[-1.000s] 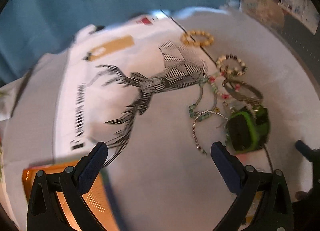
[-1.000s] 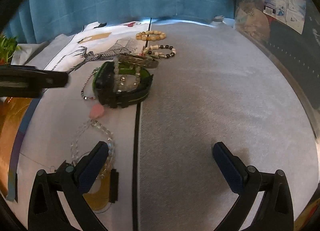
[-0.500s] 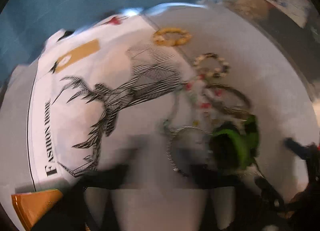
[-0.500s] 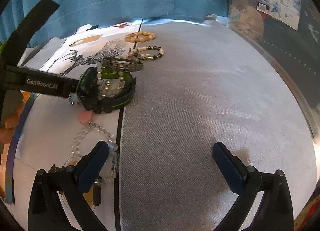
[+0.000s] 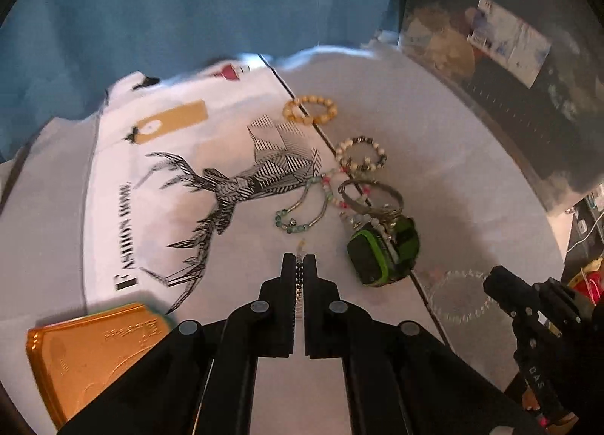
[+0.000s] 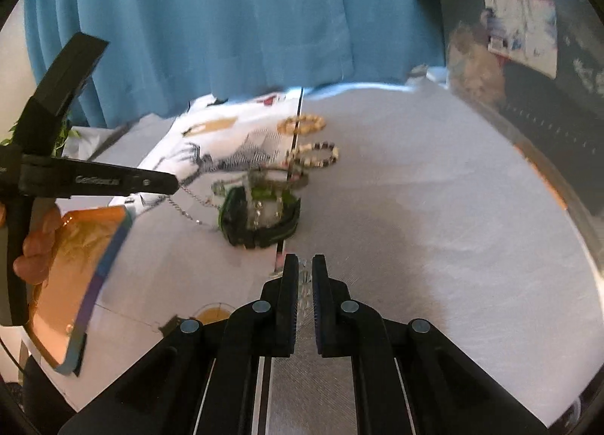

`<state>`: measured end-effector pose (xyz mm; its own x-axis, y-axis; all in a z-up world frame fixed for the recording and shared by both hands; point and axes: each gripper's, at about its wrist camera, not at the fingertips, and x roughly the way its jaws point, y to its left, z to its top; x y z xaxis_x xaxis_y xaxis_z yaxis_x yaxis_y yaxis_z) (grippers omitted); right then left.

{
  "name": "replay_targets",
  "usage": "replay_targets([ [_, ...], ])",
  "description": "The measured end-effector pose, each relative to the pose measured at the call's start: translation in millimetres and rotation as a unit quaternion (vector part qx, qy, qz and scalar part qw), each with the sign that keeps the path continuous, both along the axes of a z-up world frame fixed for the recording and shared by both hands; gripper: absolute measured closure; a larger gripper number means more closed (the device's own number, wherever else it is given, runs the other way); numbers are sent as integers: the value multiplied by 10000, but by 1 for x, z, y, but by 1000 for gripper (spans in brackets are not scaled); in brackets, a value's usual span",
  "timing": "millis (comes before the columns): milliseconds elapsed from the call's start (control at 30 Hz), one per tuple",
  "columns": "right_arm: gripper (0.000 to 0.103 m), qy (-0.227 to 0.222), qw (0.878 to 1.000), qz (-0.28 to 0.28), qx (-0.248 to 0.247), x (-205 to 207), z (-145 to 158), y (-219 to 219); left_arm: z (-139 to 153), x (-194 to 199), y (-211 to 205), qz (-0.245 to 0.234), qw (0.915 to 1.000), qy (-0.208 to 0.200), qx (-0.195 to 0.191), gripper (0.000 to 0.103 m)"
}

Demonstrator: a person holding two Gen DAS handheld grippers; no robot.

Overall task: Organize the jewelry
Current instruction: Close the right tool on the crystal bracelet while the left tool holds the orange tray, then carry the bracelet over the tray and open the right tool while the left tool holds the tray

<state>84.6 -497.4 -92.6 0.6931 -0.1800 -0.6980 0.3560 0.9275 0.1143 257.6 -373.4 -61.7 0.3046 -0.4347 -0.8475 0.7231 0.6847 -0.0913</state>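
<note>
Both grippers grip jewelry above the grey bench [image 6: 434, 208].
Left gripper [image 5: 299, 265] jaws pinch a thin silver chain [image 6: 188, 205]; right gripper [image 6: 303, 265] jaws clamp a clear glass-bead bracelet [image 5: 458, 297].

You can read "FASHION HOME" on white deer-print cloth [image 5: 113, 208]; "DAS" on right gripper [image 5: 536, 374] body; "GenRobot.AI" on left gripper [image 6: 98, 181] arm. Gold tin [image 5: 94, 352] embossing illegible.
</note>
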Motion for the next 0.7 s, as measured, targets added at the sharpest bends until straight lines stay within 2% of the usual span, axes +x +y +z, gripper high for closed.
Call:
replay_targets([
  [200,95,-86,9997,-46,-207,-13,29,12,34,-15,31,190,9995,-190,-190,102],
  [433,95,-236,9991,58,-346,-28,58,38,68,-42,89,587,9966,-487,-296,102],
  [700,95,-302,9982,332,-404,-37,73,85,85,-69,157,1038,9919,-597,-418,102],
])
